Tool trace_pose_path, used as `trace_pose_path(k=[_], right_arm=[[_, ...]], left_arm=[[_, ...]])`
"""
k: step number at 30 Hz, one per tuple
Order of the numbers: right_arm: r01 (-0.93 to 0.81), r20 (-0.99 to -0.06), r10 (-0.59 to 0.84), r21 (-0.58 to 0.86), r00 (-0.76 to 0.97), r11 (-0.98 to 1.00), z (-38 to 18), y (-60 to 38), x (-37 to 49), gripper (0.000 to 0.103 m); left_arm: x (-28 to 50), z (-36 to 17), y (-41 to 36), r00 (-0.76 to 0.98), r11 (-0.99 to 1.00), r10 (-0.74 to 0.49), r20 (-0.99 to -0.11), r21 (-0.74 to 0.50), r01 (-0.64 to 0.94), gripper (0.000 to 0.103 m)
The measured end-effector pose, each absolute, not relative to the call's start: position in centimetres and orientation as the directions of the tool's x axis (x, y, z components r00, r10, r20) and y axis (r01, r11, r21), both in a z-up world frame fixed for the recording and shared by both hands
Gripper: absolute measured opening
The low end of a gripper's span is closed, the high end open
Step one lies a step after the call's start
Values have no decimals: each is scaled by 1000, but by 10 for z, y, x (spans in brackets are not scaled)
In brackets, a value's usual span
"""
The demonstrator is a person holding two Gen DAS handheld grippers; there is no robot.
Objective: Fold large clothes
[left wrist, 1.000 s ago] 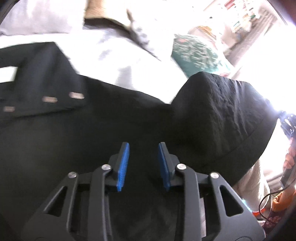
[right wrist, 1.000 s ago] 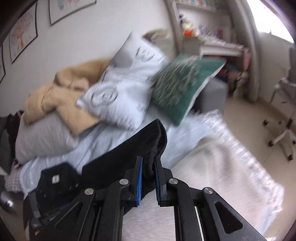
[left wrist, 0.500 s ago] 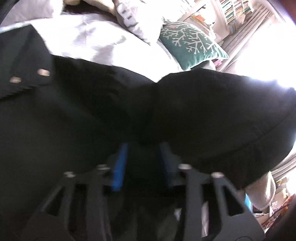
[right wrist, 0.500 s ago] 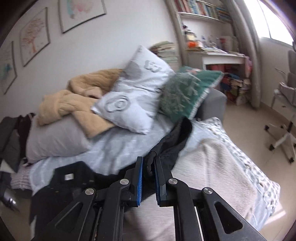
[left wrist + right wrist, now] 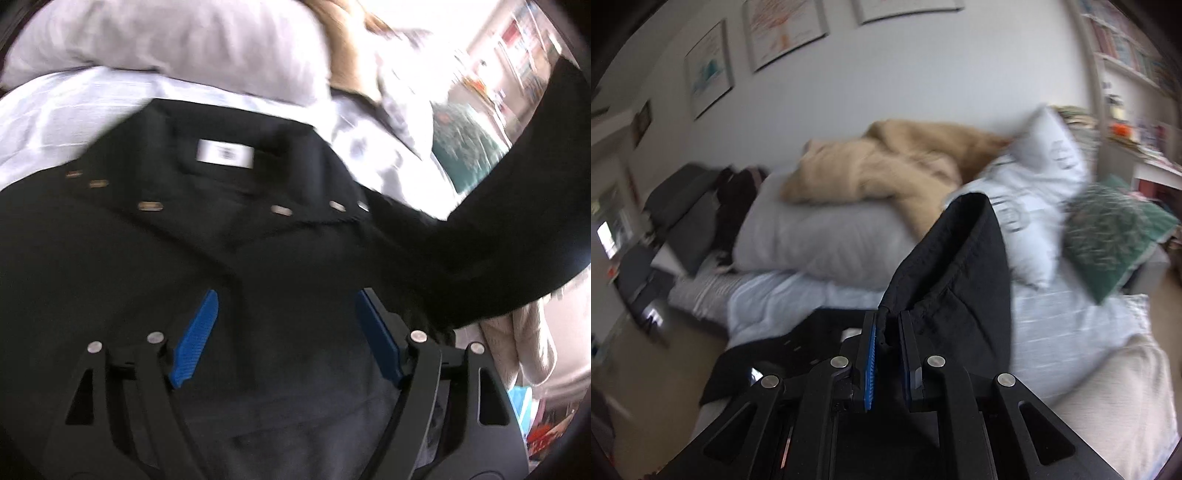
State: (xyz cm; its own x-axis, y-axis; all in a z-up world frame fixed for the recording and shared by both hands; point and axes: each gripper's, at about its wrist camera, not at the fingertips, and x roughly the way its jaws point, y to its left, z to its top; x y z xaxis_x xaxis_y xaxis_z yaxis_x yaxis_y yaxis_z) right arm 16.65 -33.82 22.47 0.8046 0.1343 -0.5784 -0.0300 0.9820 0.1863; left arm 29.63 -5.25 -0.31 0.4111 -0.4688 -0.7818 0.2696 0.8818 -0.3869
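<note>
Your left gripper [image 5: 284, 336] hangs over the black jacket [image 5: 184, 258] with its blue fingers [image 5: 194, 341] spread wide and nothing between them. The jacket lies flat on the bed [image 5: 55, 122], collar toward 12 o'clock, with a white label [image 5: 225, 153] inside the neck and a row of metal snaps [image 5: 149, 206] running across below it. A gray pillow [image 5: 166, 37] sits beyond the collar at 12 o'clock. At 3 o'clock in this left view, a sleeve [image 5: 517, 206] rises off the bed and crosses in front of a green cushion [image 5: 465, 147].

Your right gripper [image 5: 886, 354] has its fingers [image 5: 870, 365] closed tight on that sleeve [image 5: 960, 266], pinching the cloth near the cuff so the cuff end stands up toward 12 o'clock. In the right view the rest of the jacket [image 5: 783, 354] lies on the bed at 9 o'clock of the gripper. Behind it, a tan blanket [image 5: 886, 166] is heaped on the gray pillow [image 5: 820, 240], with a white pillow [image 5: 1041, 177] and the green cushion [image 5: 1108, 229] toward 2 o'clock.
</note>
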Motion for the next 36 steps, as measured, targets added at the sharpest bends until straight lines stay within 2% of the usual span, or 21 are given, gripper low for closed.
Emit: trace_pose_path(k=[3,5,6,8,9,10,12,14,16,24,25,26,27,28,29,30,33,36], right_arm=[[-101,-627,206,199,751,975,198,-282,195,11],[-148,-658,257,217,708,965,176,-246,214,16],[-182,-681,296,235,670,955,160,-225,225,20],[-224,-734,361,283,575,933,130,-199,240,36],[-213,-774,362,293,519,932,115,-189,247,51],[-199,-811,349,288,470,937,99,-180,252,54],[-214,-826,337,266,452,940,89,-174,249,55],[-211,-829,312,239,464,948,83,-181,242,63],[-171,-823,286,231,491,958,79,-207,237,74],[37,-826,144,196,545,980,43,-305,197,78],[63,-821,158,229,549,971,36,-319,192,79],[85,-811,185,276,555,957,28,-333,187,79],[104,-798,207,318,566,943,19,-346,182,80],[129,-808,210,331,551,935,8,-358,179,80],[151,-825,193,316,531,937,2,-365,179,80],[180,-834,158,292,528,939,-2,-373,179,80],[239,-808,36,216,588,947,-8,-392,174,78],[293,-787,-19,207,617,934,-21,-412,173,61]], left_arm=[[299,-5,-19,437,885,-464,-770,-417,206,78],[298,-13,6,456,885,-458,-763,-440,153,78],[299,-19,14,459,882,-458,-761,-453,129,78],[295,-31,40,461,865,-473,-751,-495,80,78],[294,-37,45,465,853,-485,-741,-518,64,78],[294,-42,52,464,845,-491,-737,-532,49,78],[300,-51,56,441,853,-474,-762,-521,16,78],[301,-54,57,449,837,-491,-747,-547,6,78],[305,-57,47,436,831,-508,-743,-555,23,78],[329,-83,-13,382,861,-499,-778,-495,117,76],[332,-89,-18,381,865,-491,-783,-490,107,73],[334,-95,-23,373,857,-504,-779,-505,101,63],[334,-100,-27,360,846,-522,-774,-522,105,46],[334,-103,-32,347,849,-520,-780,-518,107,40],[331,-102,-37,361,865,-496,-790,-488,118,14],[326,-97,-37,393,876,-474,-788,-465,125,9],[306,-73,-25,517,891,-413,-749,-449,61,6],[294,-70,-23,518,945,-279,-808,-328,-1,7]])
